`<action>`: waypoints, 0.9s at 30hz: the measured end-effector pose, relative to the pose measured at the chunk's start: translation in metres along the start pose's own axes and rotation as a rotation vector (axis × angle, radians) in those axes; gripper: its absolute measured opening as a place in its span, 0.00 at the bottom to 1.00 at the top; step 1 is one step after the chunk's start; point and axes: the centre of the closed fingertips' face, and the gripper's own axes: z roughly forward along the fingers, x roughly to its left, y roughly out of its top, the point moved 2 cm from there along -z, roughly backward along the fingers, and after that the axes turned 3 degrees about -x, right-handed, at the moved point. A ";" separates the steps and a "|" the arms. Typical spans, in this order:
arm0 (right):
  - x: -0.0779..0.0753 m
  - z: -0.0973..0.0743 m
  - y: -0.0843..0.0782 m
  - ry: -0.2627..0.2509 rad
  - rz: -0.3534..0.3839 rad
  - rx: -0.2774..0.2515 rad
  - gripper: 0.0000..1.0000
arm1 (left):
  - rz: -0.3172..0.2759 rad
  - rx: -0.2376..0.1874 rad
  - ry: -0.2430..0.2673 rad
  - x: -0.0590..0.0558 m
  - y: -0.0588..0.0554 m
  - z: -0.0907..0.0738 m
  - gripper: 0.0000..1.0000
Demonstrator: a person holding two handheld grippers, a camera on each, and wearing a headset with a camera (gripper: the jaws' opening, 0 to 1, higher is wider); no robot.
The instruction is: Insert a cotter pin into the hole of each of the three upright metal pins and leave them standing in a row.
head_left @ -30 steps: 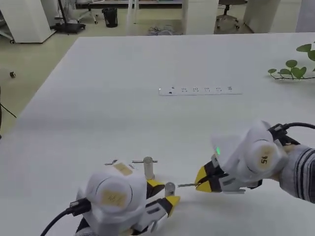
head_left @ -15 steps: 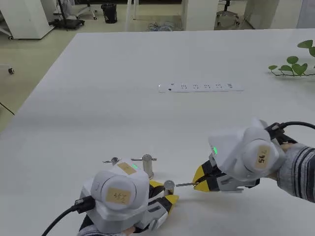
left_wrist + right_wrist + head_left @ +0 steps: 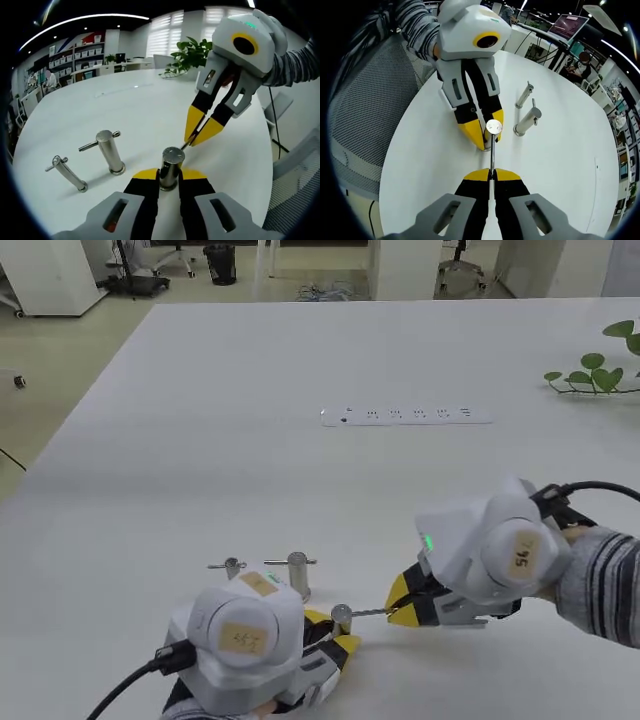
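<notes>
Advanced, cotter pin in right tool touches left-held metal pin.

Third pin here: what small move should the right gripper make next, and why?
Probably ease the cotter pin straight on through the third metal pin: the right gripper holds it level, tip at the pin's head, and the left gripper clamps that pin upright.

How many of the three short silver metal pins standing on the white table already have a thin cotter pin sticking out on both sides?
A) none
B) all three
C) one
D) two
D: the middle silver metal pin and the leftmost pin are each pinned crosswise, while the third pin, clamped in the left gripper, has only a loose cotter pin held at its head by the right gripper.
</notes>
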 end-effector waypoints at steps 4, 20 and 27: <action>0.003 -0.001 0.002 0.003 -0.013 0.016 0.00 | -0.008 0.008 0.004 0.000 -0.004 0.001 0.11; 0.010 0.001 0.006 -0.002 0.127 0.036 0.00 | 0.014 -0.005 0.012 -0.001 -0.007 0.003 0.10; 0.012 -0.001 0.016 -0.013 0.163 0.023 0.00 | 0.017 -0.007 0.025 0.000 -0.008 0.004 0.10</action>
